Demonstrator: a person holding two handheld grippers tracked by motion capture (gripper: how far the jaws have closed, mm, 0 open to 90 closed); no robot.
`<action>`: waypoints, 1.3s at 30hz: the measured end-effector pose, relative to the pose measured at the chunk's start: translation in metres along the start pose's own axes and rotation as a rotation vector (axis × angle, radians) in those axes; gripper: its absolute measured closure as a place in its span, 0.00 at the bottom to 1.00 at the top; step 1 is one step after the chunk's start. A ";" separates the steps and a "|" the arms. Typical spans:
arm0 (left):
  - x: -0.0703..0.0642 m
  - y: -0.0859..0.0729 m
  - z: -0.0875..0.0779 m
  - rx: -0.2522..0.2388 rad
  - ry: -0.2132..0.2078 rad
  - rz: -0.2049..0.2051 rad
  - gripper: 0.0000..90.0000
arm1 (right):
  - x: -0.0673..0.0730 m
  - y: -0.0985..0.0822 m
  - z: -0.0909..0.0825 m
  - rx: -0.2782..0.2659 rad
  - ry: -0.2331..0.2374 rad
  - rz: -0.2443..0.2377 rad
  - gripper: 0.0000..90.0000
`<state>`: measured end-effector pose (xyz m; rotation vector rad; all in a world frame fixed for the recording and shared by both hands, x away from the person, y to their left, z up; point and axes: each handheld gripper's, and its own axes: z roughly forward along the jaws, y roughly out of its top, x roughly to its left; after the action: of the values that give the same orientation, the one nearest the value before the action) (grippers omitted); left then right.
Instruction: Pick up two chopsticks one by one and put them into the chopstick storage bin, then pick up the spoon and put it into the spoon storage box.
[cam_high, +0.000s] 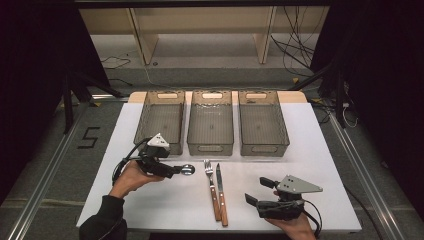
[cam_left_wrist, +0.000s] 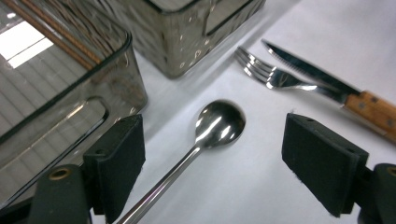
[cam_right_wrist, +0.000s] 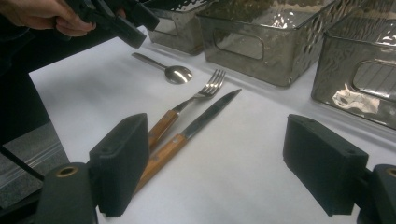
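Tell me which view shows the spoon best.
The left gripper view: the spoon lies close between the open jaws, bowl and handle sharp. The high view shows it small, handle partly under the left gripper. The right gripper view shows it farther off, beside the fork.

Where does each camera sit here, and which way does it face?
High view: above the table's near edge, facing forward and down on three bins; both forearms enter below.
Left gripper view: on the left claw, jaws apart over the spoon.
Right gripper view: on the right claw, facing the knife.
All show the fork.
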<state>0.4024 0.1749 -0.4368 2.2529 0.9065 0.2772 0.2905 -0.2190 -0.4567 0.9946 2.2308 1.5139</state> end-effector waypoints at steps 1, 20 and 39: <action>0.000 -0.001 0.001 0.008 0.002 0.002 0.24 | 0.000 0.000 0.000 0.001 0.000 0.002 0.26; 0.004 -0.006 0.017 0.127 0.014 0.061 0.25 | 0.000 -0.003 0.002 0.014 0.010 -0.003 0.26; 0.006 -0.003 0.031 0.230 -0.031 0.162 0.40 | 0.002 -0.003 0.005 0.028 0.014 -0.007 0.26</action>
<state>0.4182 0.1642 -0.4619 2.5412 0.7738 0.2195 0.2907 -0.2155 -0.4612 0.9863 2.2688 1.4953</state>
